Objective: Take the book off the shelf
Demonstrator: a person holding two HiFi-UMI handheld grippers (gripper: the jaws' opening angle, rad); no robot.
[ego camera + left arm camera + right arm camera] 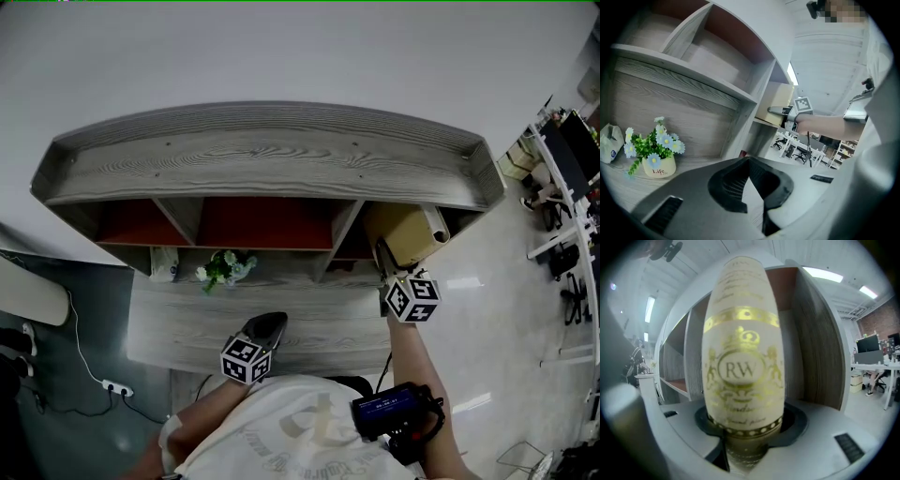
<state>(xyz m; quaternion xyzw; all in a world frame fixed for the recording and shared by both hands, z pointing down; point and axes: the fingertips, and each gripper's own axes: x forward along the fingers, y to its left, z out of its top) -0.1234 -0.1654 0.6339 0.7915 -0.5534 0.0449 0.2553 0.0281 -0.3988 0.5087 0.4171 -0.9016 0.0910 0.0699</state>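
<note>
The book (408, 232) is a tan volume with a cream and gold spine marked "RW" (743, 366). It leans in the right-hand compartment of the grey wooden shelf (272, 159). My right gripper (382, 253) reaches into that compartment and is shut on the lower part of the spine (745, 425), which fills the space between the jaws. The left gripper view shows this grip from the side, with the book (780, 105) at the shelf's end. My left gripper (272, 323) hovers shut and holding nothing over the lower board (749, 161).
A small pot of blue and white flowers (220, 267) (654, 154) and a tissue packet (164, 267) (610, 143) stand on the lower board (319, 323). The red-backed middle compartments (267, 223) hold nothing. Office desks (562, 178) stand at the right, and a power strip (117, 386) lies on the floor at the left.
</note>
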